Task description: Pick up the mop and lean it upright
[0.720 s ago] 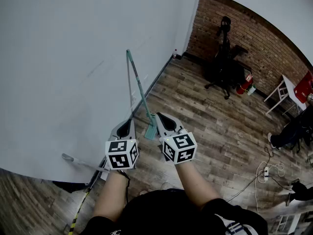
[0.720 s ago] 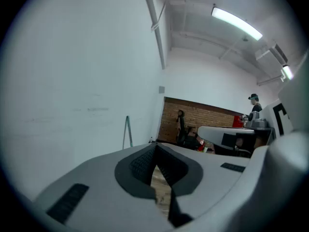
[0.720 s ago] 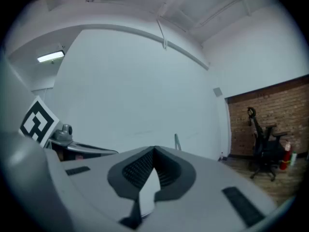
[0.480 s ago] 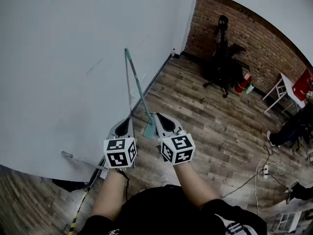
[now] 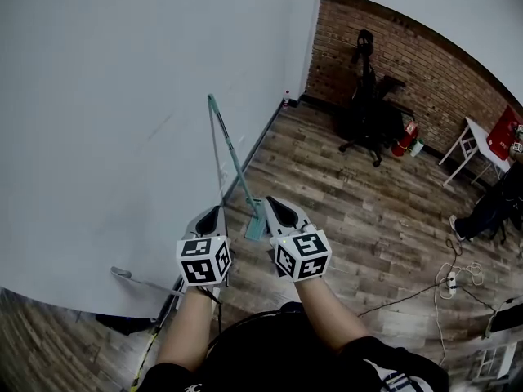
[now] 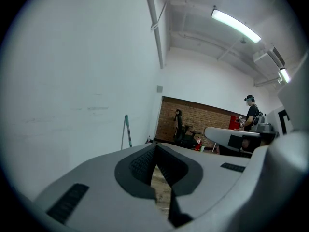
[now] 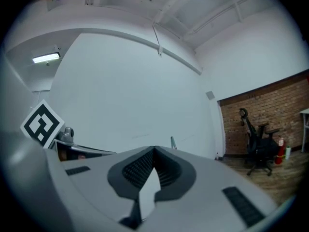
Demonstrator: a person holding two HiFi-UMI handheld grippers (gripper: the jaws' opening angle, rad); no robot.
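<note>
The mop (image 5: pixel 231 158) has a teal handle and leans upright against the white wall, its head (image 5: pixel 255 228) on the wood floor. In the head view both grippers hover just in front of the mop head. My left gripper (image 5: pixel 213 212) is left of it and my right gripper (image 5: pixel 270 204) is right of it. Neither touches the mop. Each has its jaws shut with nothing between them. The left gripper view shows the teal handle (image 6: pixel 126 130) standing at the wall beyond my left gripper (image 6: pixel 156 147). Only the handle's tip (image 7: pixel 173 141) shows above my right gripper (image 7: pixel 154 150) in the right gripper view.
A metal-handled tool (image 5: pixel 139 278) and a yellow-black pole (image 5: pixel 147 351) lie by the wall at my left. A black office chair (image 5: pixel 369 119), a fire extinguisher (image 5: pixel 405 140) and a brick wall (image 5: pixel 425 64) are at the back. A white table (image 5: pixel 476 140), a person (image 5: pixel 490 209) and floor cables (image 5: pixel 448 284) are at the right.
Both grippers have dropped slightly in the head view and stay shut. The mop keeps leaning on the wall, unmoved.
</note>
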